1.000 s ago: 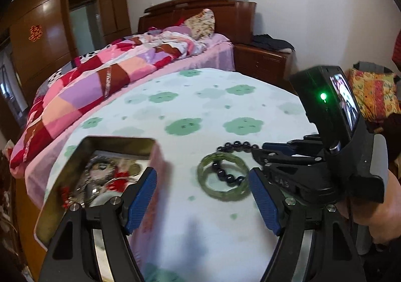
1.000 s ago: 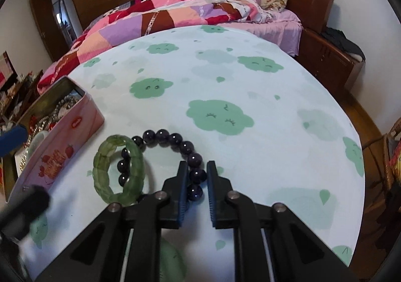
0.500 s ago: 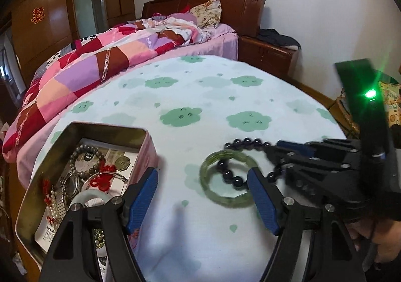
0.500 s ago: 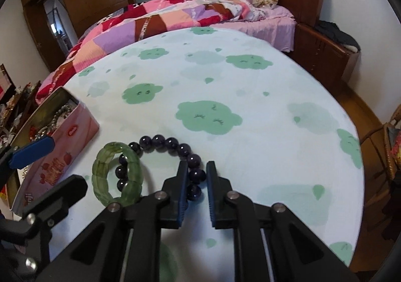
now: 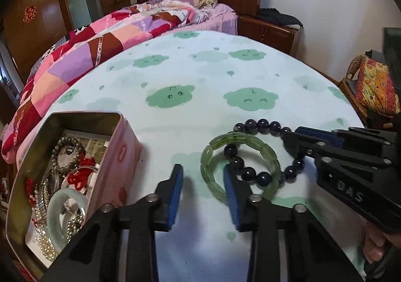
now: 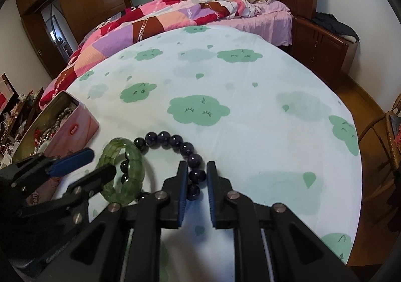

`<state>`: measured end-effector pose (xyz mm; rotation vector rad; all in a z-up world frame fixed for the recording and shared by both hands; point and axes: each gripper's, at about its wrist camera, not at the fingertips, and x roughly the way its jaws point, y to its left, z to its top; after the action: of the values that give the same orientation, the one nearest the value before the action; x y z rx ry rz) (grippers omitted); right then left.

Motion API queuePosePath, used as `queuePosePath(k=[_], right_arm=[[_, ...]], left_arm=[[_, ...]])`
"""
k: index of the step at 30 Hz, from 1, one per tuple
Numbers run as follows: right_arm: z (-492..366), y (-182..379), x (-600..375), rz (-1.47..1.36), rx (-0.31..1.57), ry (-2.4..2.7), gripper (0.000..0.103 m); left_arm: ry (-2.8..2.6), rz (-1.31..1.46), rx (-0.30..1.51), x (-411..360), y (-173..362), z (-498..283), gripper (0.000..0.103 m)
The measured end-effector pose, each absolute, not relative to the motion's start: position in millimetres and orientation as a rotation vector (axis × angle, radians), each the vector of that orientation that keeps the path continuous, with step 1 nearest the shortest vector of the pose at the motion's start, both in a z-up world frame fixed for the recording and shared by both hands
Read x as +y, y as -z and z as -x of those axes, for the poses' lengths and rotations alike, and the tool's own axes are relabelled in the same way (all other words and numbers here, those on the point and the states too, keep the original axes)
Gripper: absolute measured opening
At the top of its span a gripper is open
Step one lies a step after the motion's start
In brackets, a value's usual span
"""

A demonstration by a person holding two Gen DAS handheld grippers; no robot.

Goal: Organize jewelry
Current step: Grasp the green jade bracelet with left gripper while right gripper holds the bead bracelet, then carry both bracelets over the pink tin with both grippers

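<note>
Bedroom; cloud-print cloth on round counter (image 6: pixel 250 96). Right tool (image 6: pixel 197 181) clamped on glossy dark bead bracelet (image 6: pixel 175 140). Left tool (image 5: pixel 203 181), jaws just closing, apart, straddles translucent green bangle (image 5: pixel 265 151) rim.

Glossy dark bead bracelet (image 5: pixel 260 156), translucent green bangle (image 5: pixel 240 164), seemingly glass; matt cotton tablecloth (image 5: pixel 200 76); metal tin (image 5: pixel 75 116)
</note>
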<state>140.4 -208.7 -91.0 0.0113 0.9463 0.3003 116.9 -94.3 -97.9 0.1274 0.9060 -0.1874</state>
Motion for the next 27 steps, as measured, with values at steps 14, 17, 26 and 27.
queuePosePath(k=[14, 17, 26, 27], right_arm=[[-139, 91, -212, -0.029, 0.933, -0.328, 0.016], [-134, 86, -212, -0.034, 0.901, -0.331, 0.016], [-117, 68, -205, 0.01, 0.782, -0.329, 0.016], [-114, 66, -202, 0.021, 0.775, -0.331, 0.016]], left_arm=[[0.18, -0.108, 0.8, -87, 75, -94, 0.005], [0.163, -0.103, 0.751, -79, 62, -83, 0.005], [0.165, -0.086, 0.669, -65, 34, -60, 0.005], [0.166, -0.082, 0.664, -63, 33, -58, 0.005]])
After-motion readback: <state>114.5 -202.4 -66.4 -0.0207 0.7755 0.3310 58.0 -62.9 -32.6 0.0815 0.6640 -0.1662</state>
